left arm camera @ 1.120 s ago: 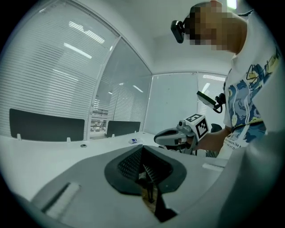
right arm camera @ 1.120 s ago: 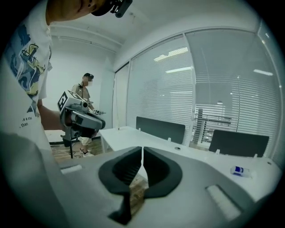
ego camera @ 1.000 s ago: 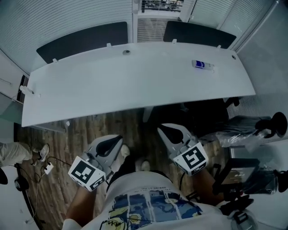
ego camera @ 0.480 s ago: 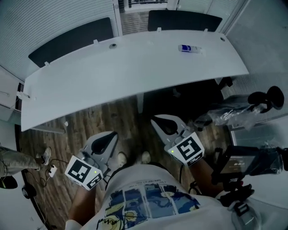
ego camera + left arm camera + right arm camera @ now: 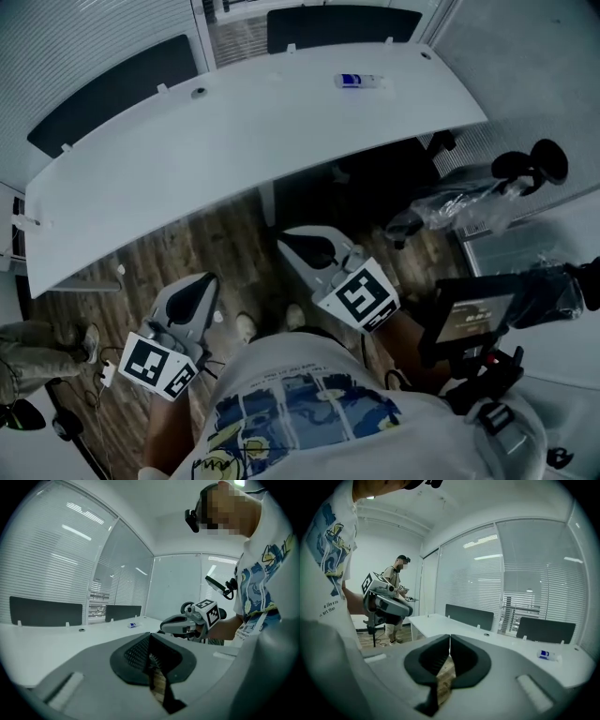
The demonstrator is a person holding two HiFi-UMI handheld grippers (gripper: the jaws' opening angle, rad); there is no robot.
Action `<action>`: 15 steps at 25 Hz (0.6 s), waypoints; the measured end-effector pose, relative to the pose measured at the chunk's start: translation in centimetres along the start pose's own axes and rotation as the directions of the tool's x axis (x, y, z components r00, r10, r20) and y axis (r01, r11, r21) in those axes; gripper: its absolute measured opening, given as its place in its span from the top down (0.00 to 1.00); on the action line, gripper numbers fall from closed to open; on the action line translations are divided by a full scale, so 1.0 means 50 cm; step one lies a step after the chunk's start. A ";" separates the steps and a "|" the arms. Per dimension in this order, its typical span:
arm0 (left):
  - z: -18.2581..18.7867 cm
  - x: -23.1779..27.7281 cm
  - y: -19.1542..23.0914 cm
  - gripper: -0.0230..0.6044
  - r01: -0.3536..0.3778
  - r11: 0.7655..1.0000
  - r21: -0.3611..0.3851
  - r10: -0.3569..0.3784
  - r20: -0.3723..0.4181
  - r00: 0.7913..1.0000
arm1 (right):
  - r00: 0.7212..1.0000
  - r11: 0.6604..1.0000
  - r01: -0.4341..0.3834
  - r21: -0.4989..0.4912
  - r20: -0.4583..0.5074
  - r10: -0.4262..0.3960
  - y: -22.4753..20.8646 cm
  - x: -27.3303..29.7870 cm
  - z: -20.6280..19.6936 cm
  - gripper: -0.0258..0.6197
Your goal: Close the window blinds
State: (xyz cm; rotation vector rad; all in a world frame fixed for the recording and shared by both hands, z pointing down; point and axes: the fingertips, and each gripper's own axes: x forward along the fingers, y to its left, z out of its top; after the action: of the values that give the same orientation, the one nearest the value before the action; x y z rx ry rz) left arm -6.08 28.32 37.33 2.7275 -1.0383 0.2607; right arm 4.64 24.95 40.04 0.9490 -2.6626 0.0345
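Before you, a long white desk carries a small blue-labelled bottle near its right end. Two dark panels stand along its far edge. A plastic bag lies right; another person stands left.

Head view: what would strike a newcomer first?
A long white desk curves across the top, with a small blue-and-white item near its right end. Below, over the wood floor, the left gripper and right gripper point forward, jaws shut and empty, each carrying a black-and-white marker cube.
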 end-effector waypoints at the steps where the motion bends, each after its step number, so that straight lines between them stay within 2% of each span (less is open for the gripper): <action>1: -0.001 -0.001 0.000 0.96 -0.001 1.000 -0.002 0.001 -0.001 1.000 | 1.000 1.000 0.001 -0.002 -0.003 -0.001 0.000 0.001 0.000 0.95; 15: -0.011 -0.070 0.070 0.96 -0.004 1.000 -0.017 0.005 0.021 1.000 | 1.000 0.999 0.001 -0.038 -0.017 -0.002 0.054 0.077 0.042 0.96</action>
State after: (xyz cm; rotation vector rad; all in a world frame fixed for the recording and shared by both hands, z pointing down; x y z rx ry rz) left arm -11.04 28.13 37.50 2.7184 -1.0472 0.2233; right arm -0.44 24.41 39.44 0.9349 -2.6371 -0.0084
